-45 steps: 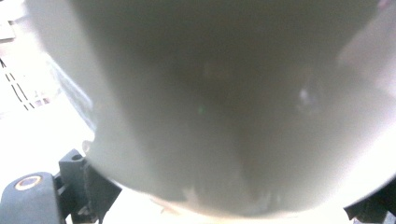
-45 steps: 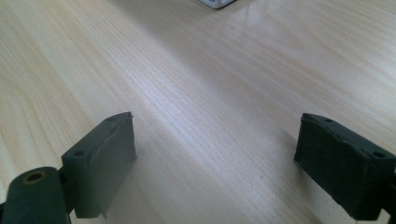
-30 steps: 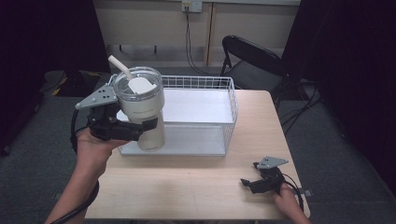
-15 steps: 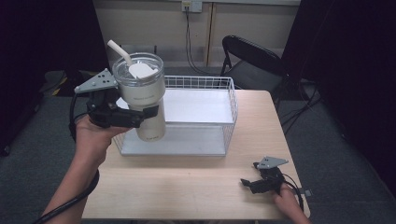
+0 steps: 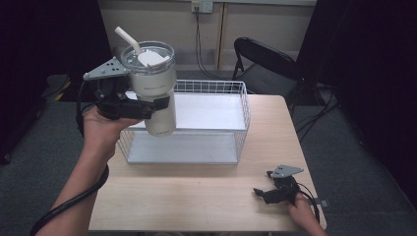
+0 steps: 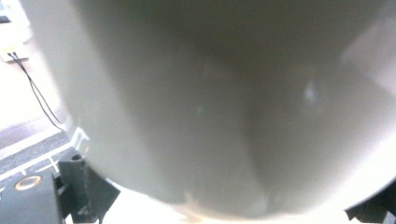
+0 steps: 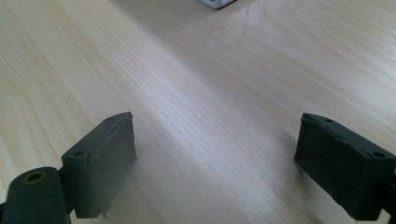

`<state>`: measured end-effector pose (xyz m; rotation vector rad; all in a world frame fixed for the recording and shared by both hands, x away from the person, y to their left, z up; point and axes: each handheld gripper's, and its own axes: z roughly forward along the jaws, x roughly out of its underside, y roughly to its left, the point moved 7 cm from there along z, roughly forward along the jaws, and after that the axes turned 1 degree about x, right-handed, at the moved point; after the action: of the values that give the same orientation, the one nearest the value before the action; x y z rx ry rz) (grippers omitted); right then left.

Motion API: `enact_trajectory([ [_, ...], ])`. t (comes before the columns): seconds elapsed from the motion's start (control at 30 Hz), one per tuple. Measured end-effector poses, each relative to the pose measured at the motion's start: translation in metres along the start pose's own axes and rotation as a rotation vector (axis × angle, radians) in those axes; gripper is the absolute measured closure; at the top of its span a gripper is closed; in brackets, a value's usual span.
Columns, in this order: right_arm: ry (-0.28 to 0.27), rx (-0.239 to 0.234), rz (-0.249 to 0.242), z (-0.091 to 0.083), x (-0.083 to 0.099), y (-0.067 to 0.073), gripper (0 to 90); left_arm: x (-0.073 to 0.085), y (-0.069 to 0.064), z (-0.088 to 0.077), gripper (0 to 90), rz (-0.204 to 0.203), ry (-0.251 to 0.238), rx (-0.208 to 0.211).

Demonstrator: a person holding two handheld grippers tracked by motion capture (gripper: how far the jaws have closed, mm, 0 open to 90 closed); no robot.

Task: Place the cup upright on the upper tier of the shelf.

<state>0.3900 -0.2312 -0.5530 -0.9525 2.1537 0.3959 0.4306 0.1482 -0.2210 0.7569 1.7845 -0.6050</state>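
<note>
1. Up above the left end of the wire basket (image 5: 243, 105), the left gripper (image 5: 157, 104) is clamped on a pale tumbler (image 5: 156, 91), its jaws closed around the body of the cup below the lid.
2. Seen from above, the tumbler stands nearly upright in the air, tilted slightly, clear of the basket and the table (image 5: 196, 196).
3. Its clear lid (image 5: 147, 53) is on, and a white straw (image 5: 127, 38) sticks out of it, leaning to the left.
4. Close up in the left gripper view, the tumbler's pale wall (image 6: 210, 102) sits right against the camera, with a black jaw at each lower corner.
5. Down at the near right corner of the table, the right gripper (image 5: 261, 194) rests low on the wood, held by a hand (image 5: 302, 214).
6. Its jaws stand wide apart in the right gripper view, with nothing but bare wood (image 7: 210, 116) between them.
7. Behind the table stands a black folding chair (image 5: 265, 64).
</note>
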Motion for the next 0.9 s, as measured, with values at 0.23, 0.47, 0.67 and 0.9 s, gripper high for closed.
enact_trajectory([
  [0.23,0.0,0.0,0.0,0.0,0.0,0.0,11.4,-0.002,0.007,0.013,10.1,-0.006,-0.007,-0.018],
  [0.47,0.0,0.0,0.0,0.0,0.0,0.0,11.4,-0.007,0.013,0.023,10.1,-0.007,-0.007,-0.032],
  [0.67,0.0,0.0,0.0,0.0,0.0,0.0,11.4,-0.01,0.019,0.031,10.1,-0.015,-0.013,-0.044],
  [0.9,0.0,0.0,0.0,0.0,0.0,0.0,11.4,-0.013,0.025,0.04,10.1,-0.011,-0.008,-0.06],
])
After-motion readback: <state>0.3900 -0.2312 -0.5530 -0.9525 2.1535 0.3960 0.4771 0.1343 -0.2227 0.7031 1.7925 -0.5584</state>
